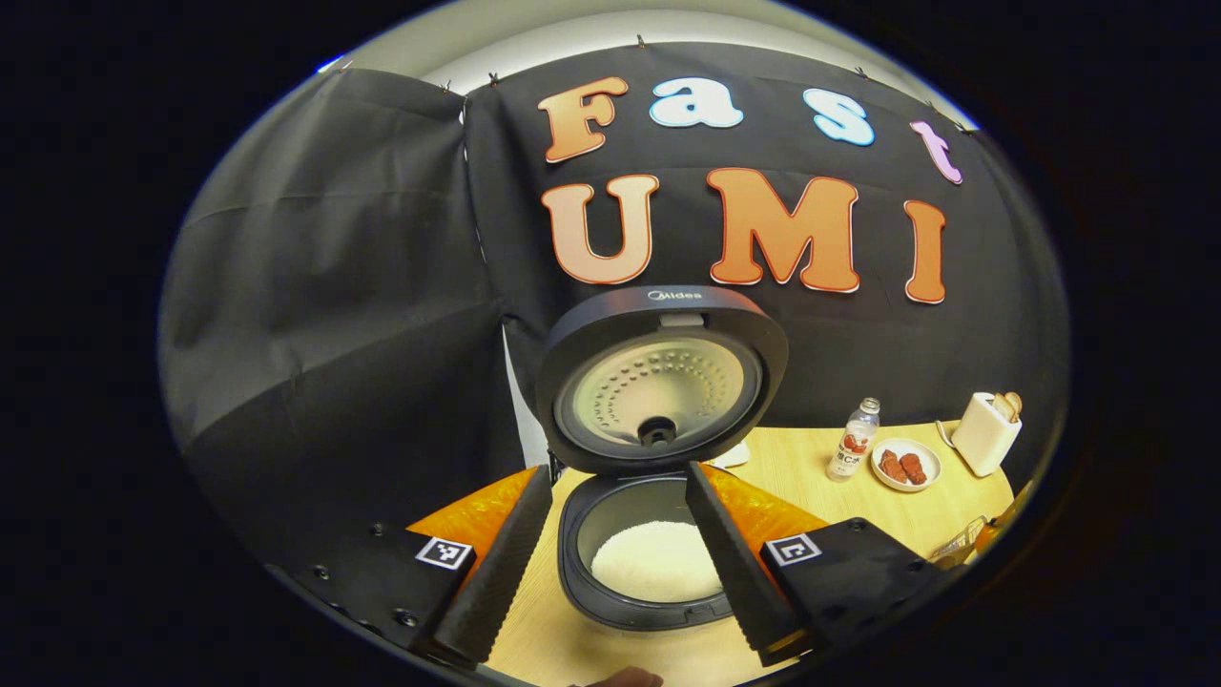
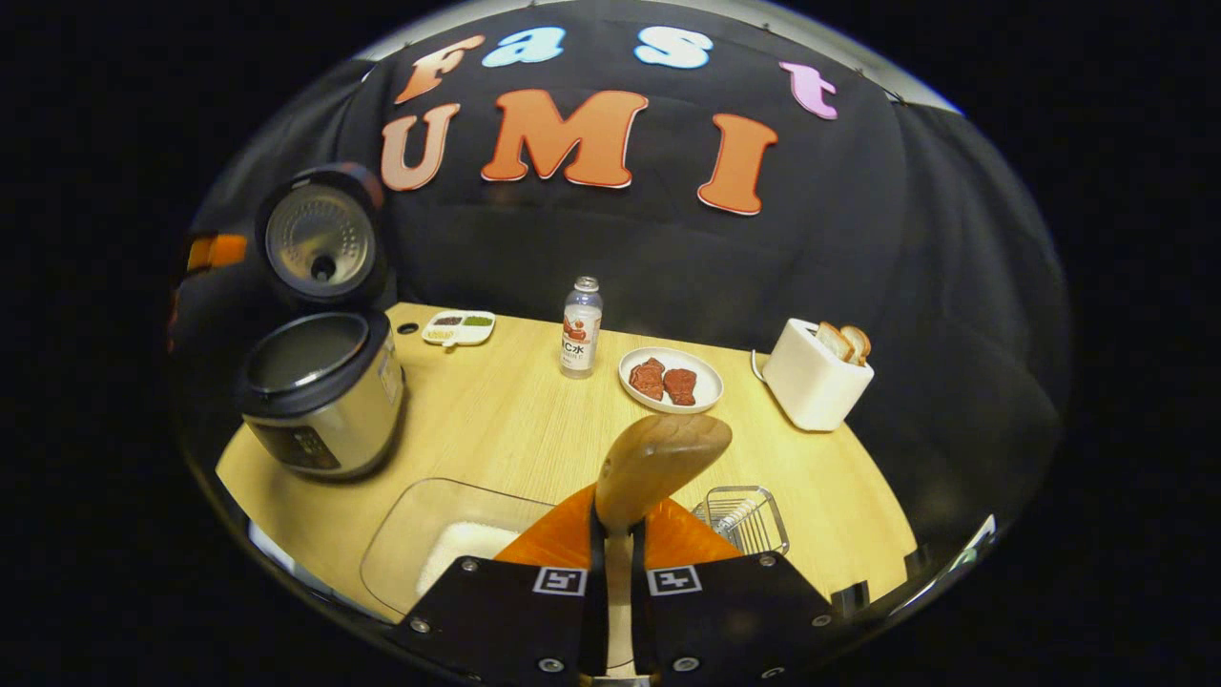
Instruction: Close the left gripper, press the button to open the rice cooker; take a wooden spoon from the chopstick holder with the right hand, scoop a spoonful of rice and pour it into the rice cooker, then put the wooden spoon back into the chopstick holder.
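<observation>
Fingers of your right gripper (image 2: pixel 618 534) clamp the pale wooden spoon (image 2: pixel 658 463), bowl pointing ahead; left fingers (image 1: pixel 610 553) stand apart. Your target, the open grey rice cooker (image 2: pixel 320 396), sits at the bench's (image 2: pixel 515 420) far-left corner.
</observation>
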The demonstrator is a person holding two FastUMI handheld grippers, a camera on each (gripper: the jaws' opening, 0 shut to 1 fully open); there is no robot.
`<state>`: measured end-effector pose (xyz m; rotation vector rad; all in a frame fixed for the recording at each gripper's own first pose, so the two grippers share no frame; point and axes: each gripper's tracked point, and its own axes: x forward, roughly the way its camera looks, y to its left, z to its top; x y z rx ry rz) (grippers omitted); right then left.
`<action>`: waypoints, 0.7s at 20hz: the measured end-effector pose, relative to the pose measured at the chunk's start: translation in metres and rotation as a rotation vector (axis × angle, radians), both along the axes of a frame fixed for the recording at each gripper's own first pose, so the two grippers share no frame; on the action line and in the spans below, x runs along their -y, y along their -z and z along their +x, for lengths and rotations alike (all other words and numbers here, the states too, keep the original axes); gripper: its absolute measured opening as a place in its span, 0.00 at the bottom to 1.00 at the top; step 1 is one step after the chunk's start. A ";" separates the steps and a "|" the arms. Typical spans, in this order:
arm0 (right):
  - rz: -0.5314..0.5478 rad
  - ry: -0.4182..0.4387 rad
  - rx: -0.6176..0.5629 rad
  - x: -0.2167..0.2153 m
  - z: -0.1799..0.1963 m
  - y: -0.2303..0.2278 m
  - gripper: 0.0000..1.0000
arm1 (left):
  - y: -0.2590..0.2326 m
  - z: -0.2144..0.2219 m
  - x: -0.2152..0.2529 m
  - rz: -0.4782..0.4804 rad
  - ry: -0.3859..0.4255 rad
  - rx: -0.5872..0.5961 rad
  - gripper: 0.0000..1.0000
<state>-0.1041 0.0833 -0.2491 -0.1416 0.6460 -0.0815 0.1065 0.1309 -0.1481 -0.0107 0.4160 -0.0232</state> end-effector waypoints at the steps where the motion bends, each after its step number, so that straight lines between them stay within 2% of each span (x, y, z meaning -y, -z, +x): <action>1: -0.028 -0.009 -0.008 -0.004 0.000 0.007 0.09 | 0.003 0.000 -0.001 -0.002 0.000 -0.008 0.96; 5: -0.164 -0.082 -0.010 -0.014 -0.002 0.036 0.08 | 0.005 -0.004 -0.016 0.026 -0.032 -0.006 0.96; 8: -0.251 -0.120 0.027 -0.020 0.000 0.041 0.08 | 0.005 -0.011 -0.018 0.024 -0.058 -0.003 0.96; 12: -0.246 -0.141 0.031 -0.033 -0.007 0.056 0.08 | 0.010 -0.011 -0.012 0.037 -0.049 -0.024 0.96; 14: -0.207 -0.108 0.032 -0.034 -0.004 0.058 0.08 | 0.007 -0.009 -0.010 0.050 -0.037 -0.016 0.96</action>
